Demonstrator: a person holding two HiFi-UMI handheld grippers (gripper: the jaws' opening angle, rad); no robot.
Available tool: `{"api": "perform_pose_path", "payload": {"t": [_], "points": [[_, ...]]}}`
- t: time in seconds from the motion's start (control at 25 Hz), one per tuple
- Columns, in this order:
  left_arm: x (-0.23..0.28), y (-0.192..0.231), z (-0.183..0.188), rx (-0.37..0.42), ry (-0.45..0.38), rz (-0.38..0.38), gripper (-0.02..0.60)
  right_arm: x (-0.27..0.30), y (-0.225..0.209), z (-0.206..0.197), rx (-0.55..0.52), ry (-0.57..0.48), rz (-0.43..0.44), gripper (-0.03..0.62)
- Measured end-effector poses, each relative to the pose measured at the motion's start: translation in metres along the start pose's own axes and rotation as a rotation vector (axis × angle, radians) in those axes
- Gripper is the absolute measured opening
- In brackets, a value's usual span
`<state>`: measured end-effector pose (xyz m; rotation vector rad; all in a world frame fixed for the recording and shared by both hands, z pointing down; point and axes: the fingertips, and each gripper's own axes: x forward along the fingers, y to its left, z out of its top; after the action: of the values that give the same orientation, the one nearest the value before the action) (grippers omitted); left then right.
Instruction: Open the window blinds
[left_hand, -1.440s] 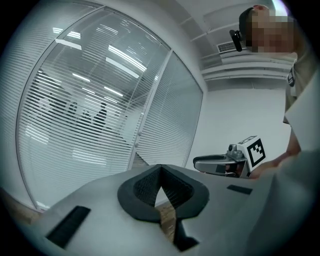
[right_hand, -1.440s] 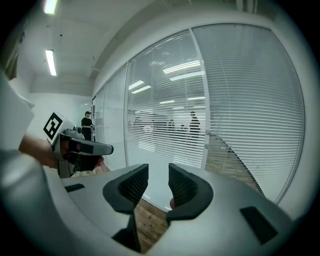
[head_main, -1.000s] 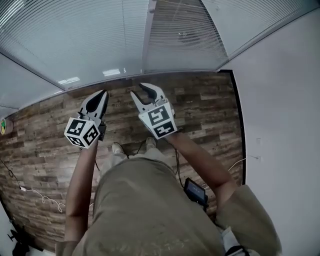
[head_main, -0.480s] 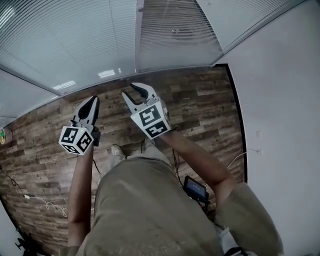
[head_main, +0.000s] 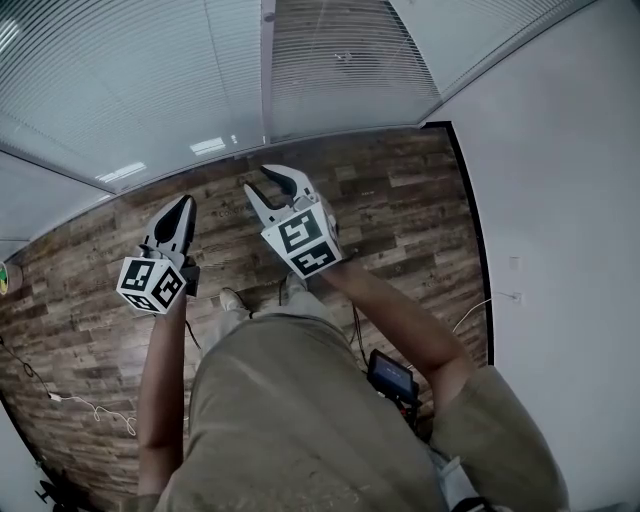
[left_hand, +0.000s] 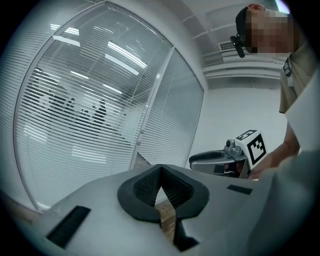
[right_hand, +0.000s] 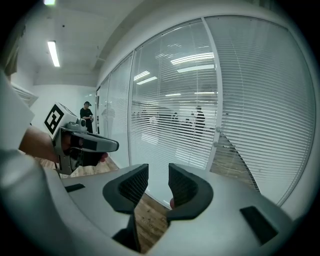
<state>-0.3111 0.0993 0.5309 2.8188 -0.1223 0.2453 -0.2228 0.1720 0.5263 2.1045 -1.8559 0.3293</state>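
where the dark wood-plank floor (head_main: 400, 210) ends at its far edge, the white slatted window blinds (head_main: 120, 80) hang in tall panels, with a plain pale band (head_main: 60, 190) beneath them running down to the floor. their slats run level, long axis side to side across each panel, and stand apart enough that dim shapes and lights show through. a pale upright post (head_main: 267, 60) splits the panels, and the blinds face the person (head_main: 300, 420) from straight ahead. short of them, both tongs are held out over the floor, touching neither slats nor post. the left gripper (head_main: 182, 203) has its jaws pressed together, with nothing caught between them. the right gripper (head_main: 262, 180), beside it and nearer the post, has its jaws partly apart and empty; only floor and the pale band show through the gap. a plain white wall (head_main: 560, 200) closes the floor's right edge and meets the blinds at the far right corner. a thin white cable (head_main: 90, 405) trails near the floor's left edge, and a black device (head_main: 390, 378) sits at the person's hip. a ceiling strip light (right_hand: 53, 53) glows overhead.
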Motion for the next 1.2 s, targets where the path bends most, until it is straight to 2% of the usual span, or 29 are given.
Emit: {"api": "perform_pose_path", "payload": {"t": [0.24,0.68,1.2], "points": [[0.016,0.001,-0.013,-0.011,0.02,-0.001,0.014,0.0,-0.018,-0.007,0.03,-0.019,-0.013,0.132],[-0.012,0.015,-0.034,-0.064,0.044,0.006,0.014,-0.014,-0.014,-0.03,0.099,-0.003,-0.087,0.132],[-0.018,0.001,-0.058,-0.093,0.078,0.006,0.014,-0.035,-0.019,-0.048,0.163,0.002,-0.119,0.132]]}}
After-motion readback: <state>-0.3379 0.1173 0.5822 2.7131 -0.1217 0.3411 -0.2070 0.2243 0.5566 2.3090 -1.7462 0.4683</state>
